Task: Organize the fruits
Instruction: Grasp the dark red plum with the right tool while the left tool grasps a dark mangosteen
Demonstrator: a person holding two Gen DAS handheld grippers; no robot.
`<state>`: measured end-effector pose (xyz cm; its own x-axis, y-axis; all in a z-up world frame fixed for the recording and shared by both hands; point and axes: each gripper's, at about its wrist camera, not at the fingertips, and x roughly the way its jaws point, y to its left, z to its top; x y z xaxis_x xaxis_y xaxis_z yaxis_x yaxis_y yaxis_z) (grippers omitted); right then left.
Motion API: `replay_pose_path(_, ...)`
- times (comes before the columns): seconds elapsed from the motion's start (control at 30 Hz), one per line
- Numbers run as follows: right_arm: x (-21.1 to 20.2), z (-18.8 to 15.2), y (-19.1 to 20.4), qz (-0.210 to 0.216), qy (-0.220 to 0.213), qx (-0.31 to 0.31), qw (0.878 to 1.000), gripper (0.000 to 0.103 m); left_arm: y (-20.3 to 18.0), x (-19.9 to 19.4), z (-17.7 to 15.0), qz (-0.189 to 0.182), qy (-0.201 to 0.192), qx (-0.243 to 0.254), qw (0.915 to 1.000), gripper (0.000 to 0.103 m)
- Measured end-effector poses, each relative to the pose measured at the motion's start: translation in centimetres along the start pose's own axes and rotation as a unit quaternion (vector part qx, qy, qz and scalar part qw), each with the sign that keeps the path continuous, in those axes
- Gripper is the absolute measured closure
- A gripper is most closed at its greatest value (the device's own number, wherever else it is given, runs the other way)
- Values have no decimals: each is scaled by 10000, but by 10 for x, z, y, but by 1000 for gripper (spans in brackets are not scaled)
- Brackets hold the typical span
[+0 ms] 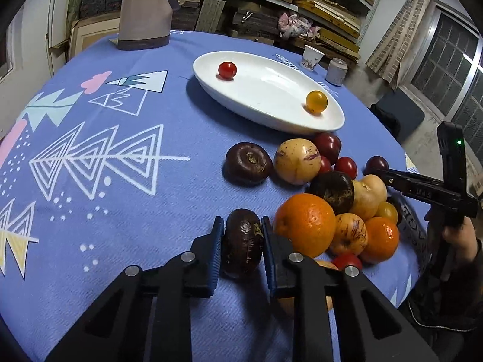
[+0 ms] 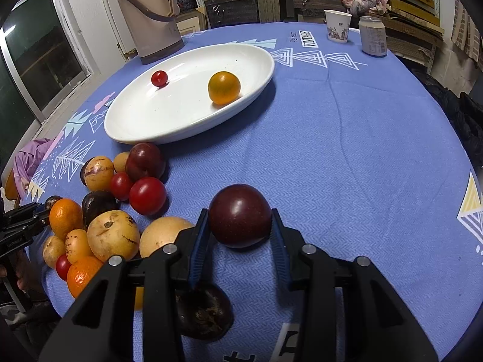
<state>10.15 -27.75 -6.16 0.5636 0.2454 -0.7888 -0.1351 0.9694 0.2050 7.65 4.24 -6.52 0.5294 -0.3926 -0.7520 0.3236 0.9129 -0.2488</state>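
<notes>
1. Step in hand, as I read it: picking fruit off the pile on the blue tablecloth [image 1: 120, 187] to load the white oval dish [image 1: 271, 114]. Both tools are at the grasp stage; nothing is lifted yet.
2. Dish so far holds only a red cherry tomato [image 1: 227, 70] and a yellow-orange cherry tomato [image 1: 316, 101], well apart. The rest of the fruit is in a heap near the dish's closer rim.
3. Left gripper [image 1: 243, 235]: jaws narrow, both blue pads pressed on a dark purple wrinkled fruit [image 1: 241, 244], prob. a passion fruit. It sits on the cloth just beside a big orange [image 1: 305, 224], at the heap's edge.
4. Right gripper [image 2: 240, 229]: jaws moderately wide, set either side of a smooth dark red plum [image 2: 240, 215]. Pads look to touch it both sides, so I take it as gripped. The plum stands alone on the cloth, apart from the heap, w/ a second dark wrinkled fruit [image 2: 205, 313] under the tool's body.
5. Next move, my guess: lift each fruit straight up, clear of its neighbours, then carry it fwd over the dish rim and set it down on bare dish, not on the tomatoes.
6. Risk: the orange is v. close to the left tool's outer finger [image 1: 268, 241]; a sideways drag could roll the heap. The plum is round and glossy, so it may slip if the grip is light.
</notes>
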Motion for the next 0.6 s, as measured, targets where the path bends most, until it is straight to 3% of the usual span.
replay_pose_path(0.3,-12,4,2,-28,-206,-42,9998,65,-4,-8,9,79,-211,126,9997,79)
replay_pose_path(0.6,-25,11,11,33,-363,-180,9992,65,3,-17,25,-21,-323,-107,9994,79)
